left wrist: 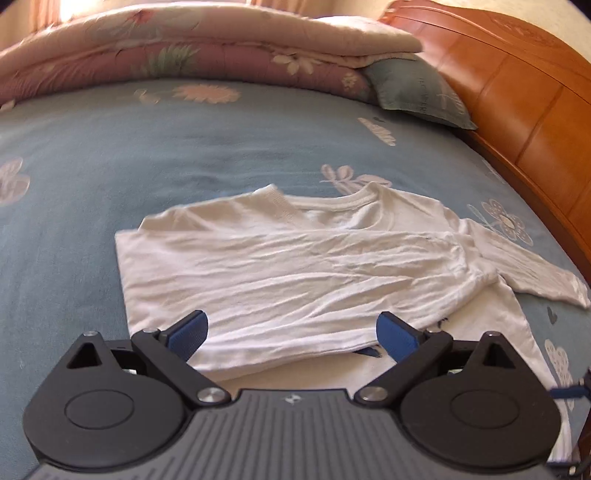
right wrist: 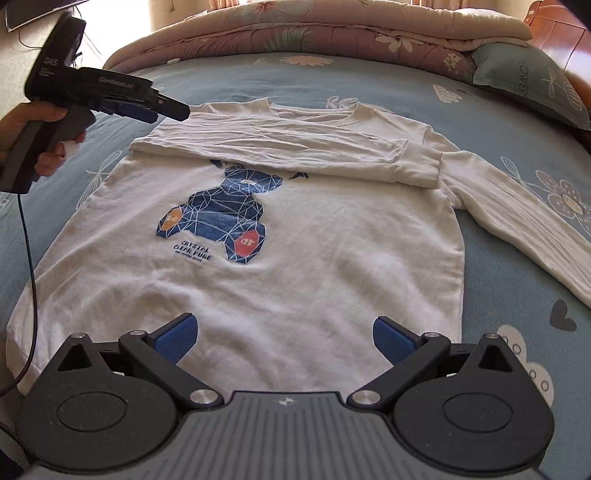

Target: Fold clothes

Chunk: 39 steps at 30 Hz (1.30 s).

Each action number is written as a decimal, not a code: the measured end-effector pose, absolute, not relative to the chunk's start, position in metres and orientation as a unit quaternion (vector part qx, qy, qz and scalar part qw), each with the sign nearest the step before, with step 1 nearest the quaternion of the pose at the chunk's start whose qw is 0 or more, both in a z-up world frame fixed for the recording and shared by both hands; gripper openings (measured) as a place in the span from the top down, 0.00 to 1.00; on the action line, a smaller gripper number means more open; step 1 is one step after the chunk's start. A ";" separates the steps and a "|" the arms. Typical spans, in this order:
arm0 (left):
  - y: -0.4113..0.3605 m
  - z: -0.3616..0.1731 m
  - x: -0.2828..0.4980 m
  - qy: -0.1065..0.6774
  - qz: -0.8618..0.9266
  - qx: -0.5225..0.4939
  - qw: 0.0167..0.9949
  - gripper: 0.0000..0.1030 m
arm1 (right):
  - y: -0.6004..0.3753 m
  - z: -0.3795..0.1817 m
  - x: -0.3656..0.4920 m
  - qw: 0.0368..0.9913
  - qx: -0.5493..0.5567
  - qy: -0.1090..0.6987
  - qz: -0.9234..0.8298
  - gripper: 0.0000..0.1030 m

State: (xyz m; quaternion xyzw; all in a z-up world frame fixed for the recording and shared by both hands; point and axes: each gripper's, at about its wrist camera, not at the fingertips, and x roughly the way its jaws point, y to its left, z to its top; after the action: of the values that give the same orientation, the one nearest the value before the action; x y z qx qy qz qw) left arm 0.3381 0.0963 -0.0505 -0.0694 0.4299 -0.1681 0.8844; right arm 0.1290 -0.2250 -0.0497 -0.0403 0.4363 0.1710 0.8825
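Right wrist view: white sweatshirt (right wrist: 295,258) lies flat, front up, on the blue floral bed sheet (right wrist: 498,92), blue bear print (right wrist: 225,214) mid-chest. One sleeve (right wrist: 295,147) is folded across the chest, cuff toward the right; the other sleeve (right wrist: 517,229) runs out to the right on the sheet. Right tool (right wrist: 284,338) hovers over the near hem, blue pads spread wide, gripping nothing. Left tool (right wrist: 155,107) is at far left above the shoulder area, gripped by a hand (right wrist: 33,136); can't tell its opening here. Left wrist view: left tool (left wrist: 291,334) pads spread wide, empty, over the folded sleeve (left wrist: 295,266). Folded quilt (right wrist: 332,33) and pillow (right wrist: 528,81) at far side; wooden headboard (left wrist: 517,92) right.
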 end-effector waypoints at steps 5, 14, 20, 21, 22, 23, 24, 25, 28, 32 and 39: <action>0.123 -0.065 0.331 0.447 -0.156 -0.139 0.870 0.06 | -0.239 -0.054 0.109 0.878 -0.016 0.449 0.163 0.00; 0.108 -0.007 0.293 0.444 -0.176 -0.099 0.873 0.06 | -0.240 -0.064 0.117 0.876 -0.005 0.456 0.156 0.00; 0.090 0.030 0.268 0.444 -0.207 -0.065 0.869 0.01 | -0.223 -0.074 0.109 0.882 -0.076 0.440 0.148 0.00; 0.088 0.021 0.267 0.453 -0.216 -0.071 0.862 0.01 | -0.223 -0.075 0.107 0.884 -0.078 0.437 0.144 0.00; 0.087 0.009 0.268 0.462 -0.214 -0.079 0.857 0.01 | -0.223 -0.075 0.107 0.887 -0.073 0.435 0.141 0.00; 0.086 -0.003 0.268 0.472 -0.212 -0.087 0.852 0.01 | -0.224 -0.075 0.107 0.889 -0.068 0.432 0.139 0.00; 0.087 -0.017 0.268 0.484 -0.201 -0.099 0.846 0.01 | -0.225 -0.076 0.106 0.890 -0.067 0.429 0.140 0.00; 0.089 -0.031 0.268 0.496 -0.191 -0.111 0.840 0.02 | -0.226 -0.076 0.106 0.891 -0.067 0.427 0.141 0.00; 0.094 -0.064 0.266 0.517 -0.163 -0.135 0.829 0.02 | -0.228 -0.076 0.104 0.892 -0.068 0.421 0.147 0.00; 0.114 -0.067 0.260 0.483 -0.127 -0.125 0.858 0.02 | -0.228 -0.077 0.102 0.894 -0.068 0.417 0.148 0.00; 0.109 -0.041 0.228 0.469 -0.175 -0.125 0.857 0.02 | -0.228 -0.078 0.099 0.900 -0.064 0.407 0.142 0.00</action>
State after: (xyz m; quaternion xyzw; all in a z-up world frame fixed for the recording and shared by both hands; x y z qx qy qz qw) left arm 0.2276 0.1089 -0.0413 -0.1254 0.4685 -0.1750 0.8568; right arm 0.0987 -0.2281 -0.0782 -0.0642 0.4066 0.1425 0.9001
